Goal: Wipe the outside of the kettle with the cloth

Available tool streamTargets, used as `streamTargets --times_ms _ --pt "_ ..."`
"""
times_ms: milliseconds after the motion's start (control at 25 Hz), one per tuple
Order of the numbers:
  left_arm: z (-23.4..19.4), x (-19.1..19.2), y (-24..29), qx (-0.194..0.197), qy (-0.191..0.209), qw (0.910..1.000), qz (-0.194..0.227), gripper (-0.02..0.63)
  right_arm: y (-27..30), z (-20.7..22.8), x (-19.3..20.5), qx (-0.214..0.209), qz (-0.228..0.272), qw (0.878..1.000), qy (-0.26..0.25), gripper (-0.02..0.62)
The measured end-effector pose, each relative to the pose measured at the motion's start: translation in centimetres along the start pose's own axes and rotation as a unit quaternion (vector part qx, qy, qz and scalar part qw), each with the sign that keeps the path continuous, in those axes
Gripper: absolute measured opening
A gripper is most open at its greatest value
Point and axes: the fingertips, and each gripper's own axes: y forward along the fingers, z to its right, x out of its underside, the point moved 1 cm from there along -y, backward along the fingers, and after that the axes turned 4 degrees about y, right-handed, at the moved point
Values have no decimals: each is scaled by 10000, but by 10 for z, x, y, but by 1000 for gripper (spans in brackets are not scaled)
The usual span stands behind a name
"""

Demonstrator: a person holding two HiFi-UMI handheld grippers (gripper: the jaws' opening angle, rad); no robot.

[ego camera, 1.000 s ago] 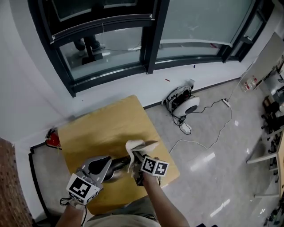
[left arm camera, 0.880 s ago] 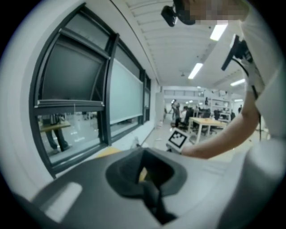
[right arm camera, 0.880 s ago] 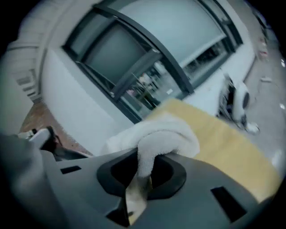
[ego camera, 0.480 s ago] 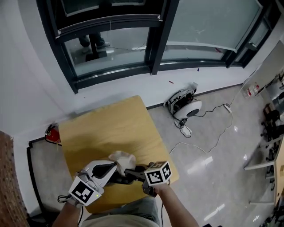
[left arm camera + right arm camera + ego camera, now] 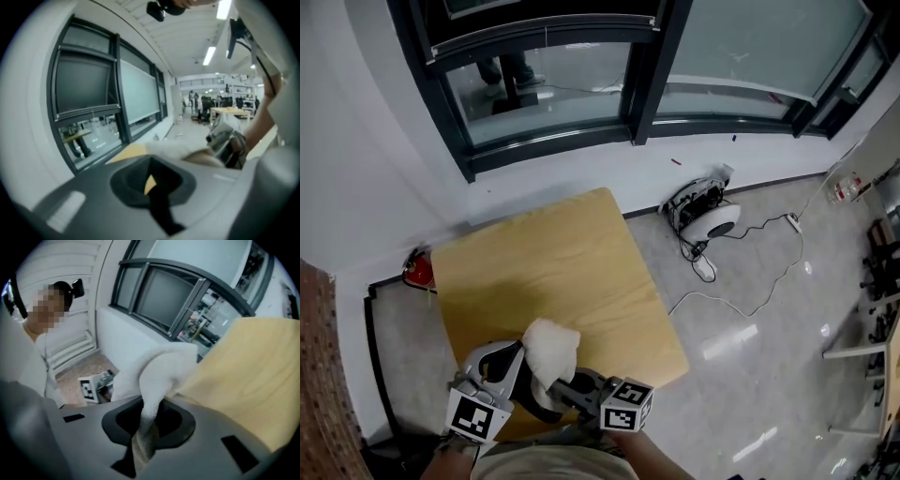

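1. Step in hand: this looks like mid-wipe to me. The cloth is bunched up on top of the kettle and covers most of its upper side
2. Where the kettle is: down at the near edge of the table, right in front of the person and between the two grippers. From the head view only a dark bit of its body and a pale rim show, the rest is under the cloth. I can't tell if it's resting on the wood or held just above it
3. Right gripper: the jaws are clamped tight on a tail of the cloth. You can see the fabric squeezed into the slot and puffing out white above it
4. Left gripper: the jaws are drawn together, with just a sliver of table showing past them. In the head view it sits right up against the kettle's left side, so I'd guess it's steadying it. Whether it actually pinches a handle or anything else, I can't tell
5. Next move, my take: drag the cloth off the top and down around the sides, pressing enough that it rubs instead of just sliding. The left side has to keep the kettle from spinning or tipping, since it's so close to the table edge. The side facing the left gripper probably needs a turn of the kettle to reach
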Motion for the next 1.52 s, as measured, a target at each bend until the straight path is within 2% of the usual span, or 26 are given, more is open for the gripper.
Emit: streamTargets --times_ms 40,120,160,200,280,320,360,400,480,520,560,640,680,720,800,840,880,920,1000,1080,1160,1280,1320,1360,1440,1520 --pt "-1 0 0 17 -103 9999 74 -10 0 35 3 479 149 9980 395 63" --pt "-3 0 -2 53 -337 9992 188 -14 -2 108 25 1646 81 9775 1316 63" --pt "-3 1 -3 57 -360 9992 181 -14 0 120 29 1912 49 9691 1559 63" --pt "-3 3 -3 53 -318 9994 149 -14 4 106 19 1724 190 9725 1553 60" --pt "-3 2 -2 32 -298 9994 156 -14 17 36 -25 472 787 9913 948 60" --pt "-3 1 -3 16 -344 9993 175 -14 23 10 -39 84 953 9941 519 60" --pt "-3 1 -4 2 -382 9991 177 -14 28 9 -41 171 948 9951 203 60" --pt "-3 1 -5 -4 -407 9990 176 -14 30 35 -31 631 817 9945 200 60" --pt "-2 0 -6 12 -410 9989 214 -14 32 108 -2 1646 333 9800 1066 60" --pt "0 0 -6 13 -383 9990 216 -14 35 123 4 1810 51 9737 1383 60" --pt "1 1 -6 3 -367 9991 200 -14 40 115 -2 1650 -168 9772 1328 60" --pt "0 3 -4 -14 -413 9989 199 -14 53 51 -34 511 -281 9977 346 60" --pt "-2 4 -4 -7 -457 9987 217 -14 59 25 -45 -26 -297 9995 -78 60" --pt "-3 7 -4 9 -501 9985 222 -14 64 23 -46 -170 -394 9989 -192 60" --pt "-2 11 -4 54 -549 9983 194 -14 68 83 -20 688 -843 9931 439 60" --pt "-4 14 -4 52 -638 9978 176 -15 66 117 -4 1262 -1097 9819 890 60" --pt "-8 19 -6 -26 -865 9961 154 -14 60 136 6 1627 -1282 9713 1172 60" --pt "-16 28 -13 -221 -1241 9919 122 -14 52 135 9 1706 -1360 9684 1205 60" --pt "-39 55 -41 -870 -2302 9692 103 -14 27 101 8 1325 -1306 9766 1083 60" --pt "-47 89 -65 -1252 -3372 9330 119 -14 0 67 15 832 -1338 9785 1332 60" --pt "-36 114 -69 -1153 -4174 9011 226 -14 -15 41 35 433 -1589 9738 1566 60" --pt "-34 123 -60 -1031 -5117 8487 848 -14 -17 10 68 82 -1925 9654 1759 60" --pt "-38 120 -56 -1007 -5215 8416 977 -14 -15 3 77 26 -1968 9628 1850 60" --pt "-42 115 -50 -975 -5114 8478 1005 -14 -14 -4 85 -17 -2022 9603 1922 60" --pt "-49 103 -34 -865 -4631 8770 943 -14 -8 -15 101 -68 -2242 9561 1888 60" --pt "-58 91 -16 -673 -4293 8961 900 -14 -1 -23 107 0 -2357 9595 1545 60"
